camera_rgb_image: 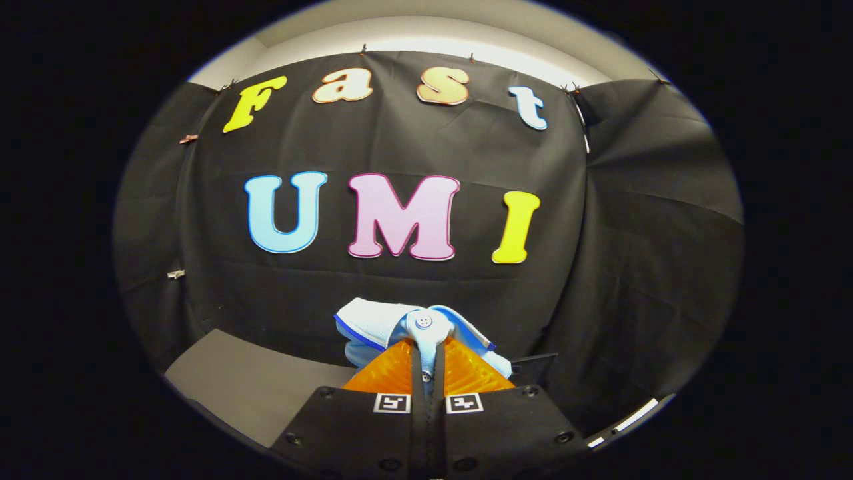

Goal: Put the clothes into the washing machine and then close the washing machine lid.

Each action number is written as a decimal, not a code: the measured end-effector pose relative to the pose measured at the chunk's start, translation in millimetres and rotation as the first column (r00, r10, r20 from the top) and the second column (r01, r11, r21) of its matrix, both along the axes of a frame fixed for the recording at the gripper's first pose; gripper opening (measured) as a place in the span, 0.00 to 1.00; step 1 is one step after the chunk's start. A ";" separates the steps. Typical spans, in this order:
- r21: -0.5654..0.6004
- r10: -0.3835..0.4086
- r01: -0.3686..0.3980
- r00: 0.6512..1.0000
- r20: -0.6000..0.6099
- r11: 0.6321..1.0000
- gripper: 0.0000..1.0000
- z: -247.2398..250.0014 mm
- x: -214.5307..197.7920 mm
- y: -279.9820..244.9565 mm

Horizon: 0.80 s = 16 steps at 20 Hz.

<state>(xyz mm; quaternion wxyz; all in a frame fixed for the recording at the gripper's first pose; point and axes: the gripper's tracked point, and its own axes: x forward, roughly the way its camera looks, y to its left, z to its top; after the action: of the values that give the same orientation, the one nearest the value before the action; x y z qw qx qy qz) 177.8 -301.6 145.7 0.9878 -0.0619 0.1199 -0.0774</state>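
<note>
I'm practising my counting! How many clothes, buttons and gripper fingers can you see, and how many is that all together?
Clothes: 1, a light blue garment pinched in the gripper, held up in front of the booth's black wall.
Buttons: 1, a pale button on the garment just above the fingertips.
Gripper fingers: 2, pressed together on the cloth.
Total: 4

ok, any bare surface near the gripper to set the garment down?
The gripper is shut on the light blue garment, held up before the black cloth wall. One free patch: the grey tabletop beside the fingers, bordered by the cloth behind. On the other side, cloth hangs close.
</note>
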 end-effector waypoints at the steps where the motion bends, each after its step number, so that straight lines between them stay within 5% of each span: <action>1: 0.008 -0.019 0.019 1.000 -0.004 1.000 0.05 -2.8 -0.2 -11.3; 9: -0.006 -0.131 0.131 0.991 -0.026 0.991 0.05 -34.7 -4.1 -84.5; 16: -0.030 -0.119 0.116 0.986 -0.113 0.993 0.05 -109.9 -7.8 -109.2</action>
<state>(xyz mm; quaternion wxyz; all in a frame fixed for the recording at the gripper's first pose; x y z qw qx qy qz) 170.0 -410.8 35.8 0.9722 -0.0706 0.1789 -0.1333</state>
